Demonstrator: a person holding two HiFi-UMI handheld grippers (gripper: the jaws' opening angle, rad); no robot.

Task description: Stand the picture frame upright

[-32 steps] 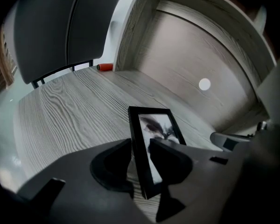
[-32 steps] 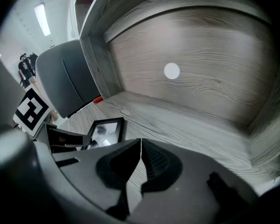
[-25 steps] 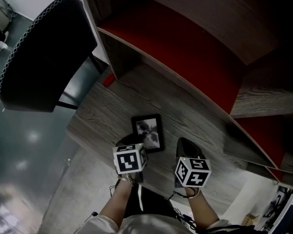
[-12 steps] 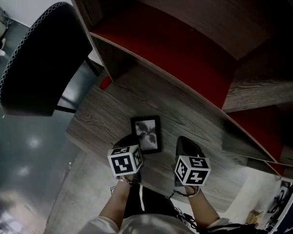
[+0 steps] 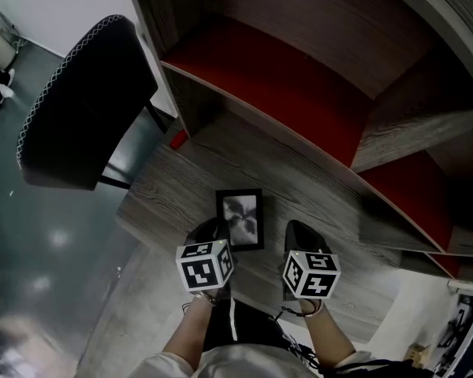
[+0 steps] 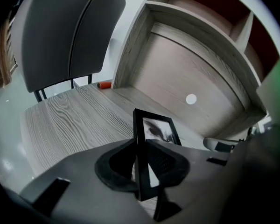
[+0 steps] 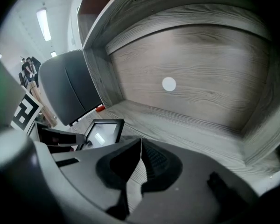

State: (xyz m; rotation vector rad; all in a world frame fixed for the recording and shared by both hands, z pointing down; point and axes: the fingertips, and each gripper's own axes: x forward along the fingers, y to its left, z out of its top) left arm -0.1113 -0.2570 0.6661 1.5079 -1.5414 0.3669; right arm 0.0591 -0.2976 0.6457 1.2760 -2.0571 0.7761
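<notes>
A small black picture frame with a grey photo lies on the wooden desk just in front of me. My left gripper has just been closing, and its jaws now pinch the frame's near edge. In the left gripper view that edge stands between the pads, and the frame slopes away from me towards the desk. My right gripper hovers to the right of the frame, shut with nothing in it. In the right gripper view its tips meet and the frame lies to their left.
A black chair stands to the left of the desk. A small red object lies at the desk's far left corner. Above the desk runs a shelf unit with a red back. The wooden back panel closes the far side.
The left gripper's jaws have closed onto the near edge of the frame, and the gripper has risen a little with it. The right gripper has stayed where it was.
</notes>
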